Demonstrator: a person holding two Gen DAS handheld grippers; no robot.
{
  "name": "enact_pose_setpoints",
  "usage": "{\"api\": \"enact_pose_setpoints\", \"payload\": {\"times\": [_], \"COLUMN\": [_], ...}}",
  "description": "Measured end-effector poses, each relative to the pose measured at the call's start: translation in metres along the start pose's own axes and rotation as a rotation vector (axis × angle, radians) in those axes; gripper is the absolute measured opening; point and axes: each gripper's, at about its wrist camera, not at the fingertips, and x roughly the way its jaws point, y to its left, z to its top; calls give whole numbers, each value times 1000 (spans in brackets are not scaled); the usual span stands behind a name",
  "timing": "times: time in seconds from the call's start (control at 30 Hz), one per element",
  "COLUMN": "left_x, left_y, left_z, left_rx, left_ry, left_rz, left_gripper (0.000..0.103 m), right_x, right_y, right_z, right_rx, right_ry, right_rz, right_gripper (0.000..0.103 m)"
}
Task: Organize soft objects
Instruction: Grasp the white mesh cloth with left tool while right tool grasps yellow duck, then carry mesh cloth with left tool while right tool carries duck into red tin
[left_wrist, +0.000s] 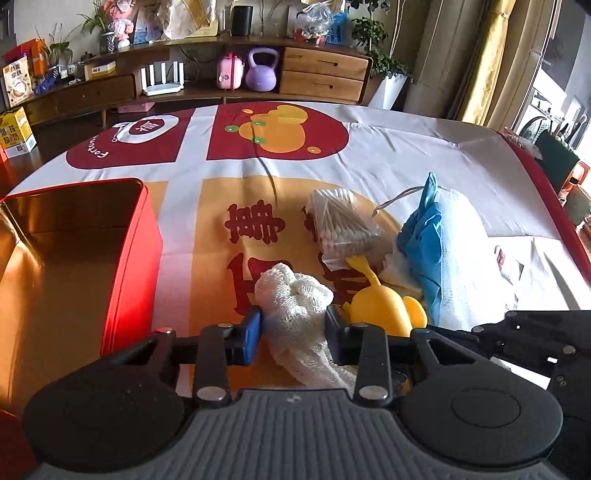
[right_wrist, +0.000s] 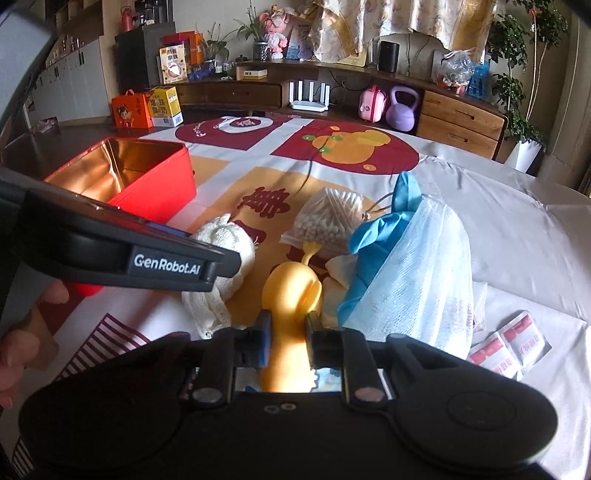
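Left gripper (left_wrist: 293, 325) pinches the white mesh cloth (left_wrist: 295, 299), right gripper (right_wrist: 286, 338) pinches the yellow toy (right_wrist: 291, 291); red tin (left_wrist: 129, 258) stands left.

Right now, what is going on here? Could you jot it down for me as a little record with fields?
Surface: printed cloth
Left gripper: closed on the white mesh cloth
Right gripper: closed on the yellow rubber toy
Container: red tin, open, inside looks empty
Also on cloth: bag of cotton swabs, blue glove, white gauze, two sachets
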Motion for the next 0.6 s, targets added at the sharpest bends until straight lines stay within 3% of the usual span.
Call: {"api": "enact_pose_setpoints", "payload": {"times": [0.6], "left_x": [-69], "left_y": [9], "left_z": [5], "left_rx": [-34], "left_ry": [-50], "left_rz": [-26], "left_gripper": [33], "right_x": [-68], "right_y": [8], "right_z": [24], "right_rx": [61], "right_ry": [-78], "right_rz": [91], "right_gripper": [15]}}
